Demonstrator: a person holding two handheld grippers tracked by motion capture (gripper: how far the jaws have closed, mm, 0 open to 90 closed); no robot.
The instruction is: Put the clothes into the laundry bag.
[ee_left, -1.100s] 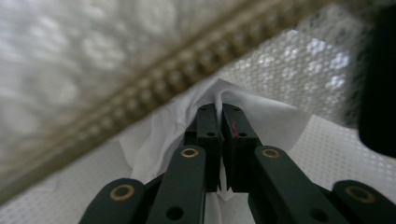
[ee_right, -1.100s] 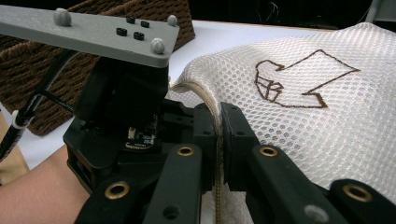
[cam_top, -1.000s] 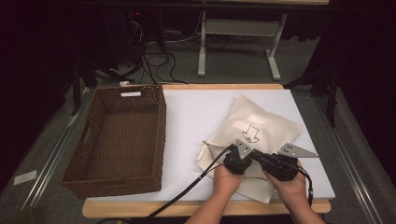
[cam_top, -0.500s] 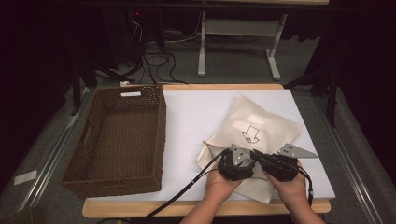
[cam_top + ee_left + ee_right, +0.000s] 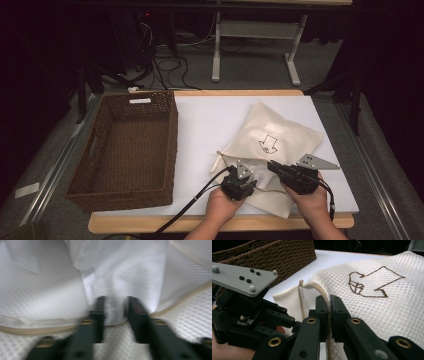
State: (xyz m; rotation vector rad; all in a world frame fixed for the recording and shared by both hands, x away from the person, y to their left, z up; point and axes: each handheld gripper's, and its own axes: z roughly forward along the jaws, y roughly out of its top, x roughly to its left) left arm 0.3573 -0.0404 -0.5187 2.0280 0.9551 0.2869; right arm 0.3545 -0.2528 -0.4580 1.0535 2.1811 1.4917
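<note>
A cream mesh bag (image 5: 280, 135) with a brown arrow mark lies on the white table top (image 5: 210, 120). My right gripper (image 5: 271, 165) is shut on the bag's corded rim (image 5: 322, 290), which it pinches between its jaws (image 5: 329, 302). My left gripper (image 5: 244, 174) is just left of it at the bag's mouth. In the left gripper view its jaws (image 5: 115, 305) have just been closing, and a fold of white cloth (image 5: 125, 272) is bunched between them against the mesh (image 5: 190, 272). That view is blurred.
A brown wicker basket (image 5: 170, 150) stands empty on the left half of the table. A loose drawstring (image 5: 300, 297) trails from the bag's near corner. Cables run from both grippers over the wooden front edge (image 5: 150, 222). Desk legs and wires lie beyond the table.
My left hand and gripper have drawn back towards the front edge and a little left, along the bag's mouth. The right gripper has stayed where it was, still pinching the rim.
</note>
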